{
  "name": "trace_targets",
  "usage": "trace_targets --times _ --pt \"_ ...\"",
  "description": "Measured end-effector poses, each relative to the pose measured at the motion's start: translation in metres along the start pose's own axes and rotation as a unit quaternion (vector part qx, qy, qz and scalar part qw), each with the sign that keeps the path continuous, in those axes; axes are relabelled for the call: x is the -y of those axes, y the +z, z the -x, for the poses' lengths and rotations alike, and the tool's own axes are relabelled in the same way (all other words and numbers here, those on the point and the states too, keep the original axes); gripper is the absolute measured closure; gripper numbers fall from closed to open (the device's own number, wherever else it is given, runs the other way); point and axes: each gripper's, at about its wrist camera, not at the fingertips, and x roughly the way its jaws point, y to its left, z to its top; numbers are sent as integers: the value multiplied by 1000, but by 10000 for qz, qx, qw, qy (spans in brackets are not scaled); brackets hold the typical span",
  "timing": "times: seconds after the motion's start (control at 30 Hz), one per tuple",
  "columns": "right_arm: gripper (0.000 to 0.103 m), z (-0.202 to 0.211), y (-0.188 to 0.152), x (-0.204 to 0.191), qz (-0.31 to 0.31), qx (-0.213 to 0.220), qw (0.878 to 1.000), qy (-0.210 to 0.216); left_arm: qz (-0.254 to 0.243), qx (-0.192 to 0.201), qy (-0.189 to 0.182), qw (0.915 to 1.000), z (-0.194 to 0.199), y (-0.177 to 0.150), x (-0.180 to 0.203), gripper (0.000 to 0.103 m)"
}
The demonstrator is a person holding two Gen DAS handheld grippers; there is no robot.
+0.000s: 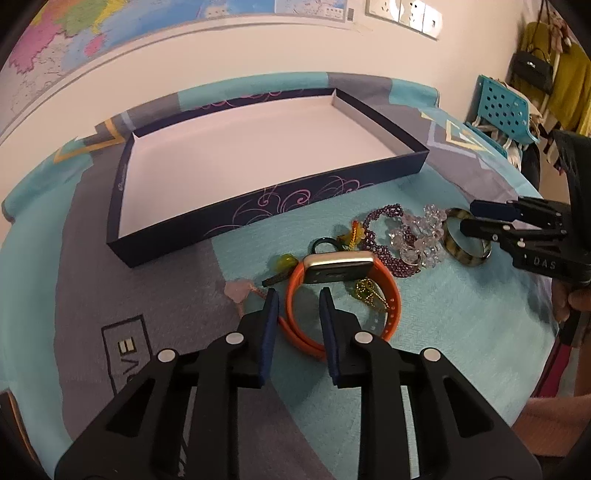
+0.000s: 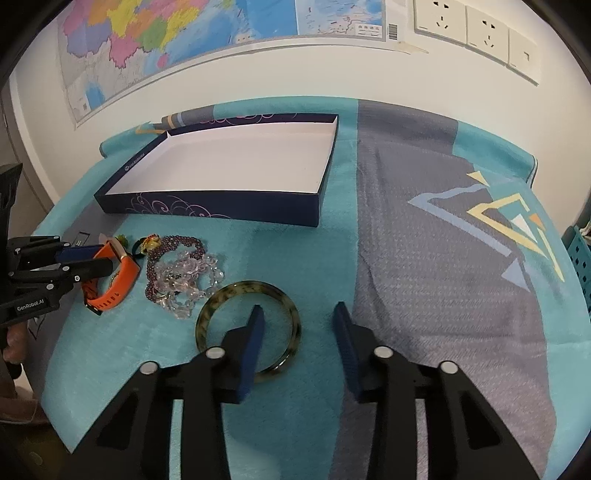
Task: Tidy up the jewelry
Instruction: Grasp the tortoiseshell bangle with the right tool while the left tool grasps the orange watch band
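A shallow dark-blue box (image 1: 125, 177) (image 2: 207, 214) with a white inside lies on the cloth. Before it lies a pile of jewelry: an orange-strapped watch (image 1: 388, 280) (image 2: 122, 280), a purple bead bracelet (image 1: 384, 221) (image 2: 177, 243), a clear crystal bracelet (image 1: 424, 236) (image 2: 188, 280) and a mottled green bangle (image 1: 465, 254) (image 2: 236, 291). My left gripper (image 1: 299, 295) (image 2: 92, 258) is open, its fingers astride the watch's near strap. My right gripper (image 2: 299, 314) (image 1: 469, 218) is open, its left finger inside the bangle, its right finger outside.
The table carries a teal and grey cloth (image 2: 424, 258). A wall with a map (image 2: 147, 40) and sockets (image 2: 476, 26) stands behind. A teal perforated chair (image 1: 506, 107) and hanging bags (image 1: 535, 70) are at the right. Small charms (image 1: 284, 262) lie by the watch.
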Motion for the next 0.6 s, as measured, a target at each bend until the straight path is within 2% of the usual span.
trace_targets --times 0.1,0.17,0.37,0.6 --pt "82 -1 1 -1 80 -8 10000 6 -30 -58 -12 10000 -1 2 -2 85" --pt "95 -2 2 -2 120 -20 9999 43 -36 -97 -49 9999 -2 3 -4 86" --pt "97 -2 5 0 37 18 9998 179 -60 -156 -16 9999 -1 5 -4 93" --pt "97 11 12 6 -147 226 9988 403 88 -57 -134 9999 9 6 -7 95"
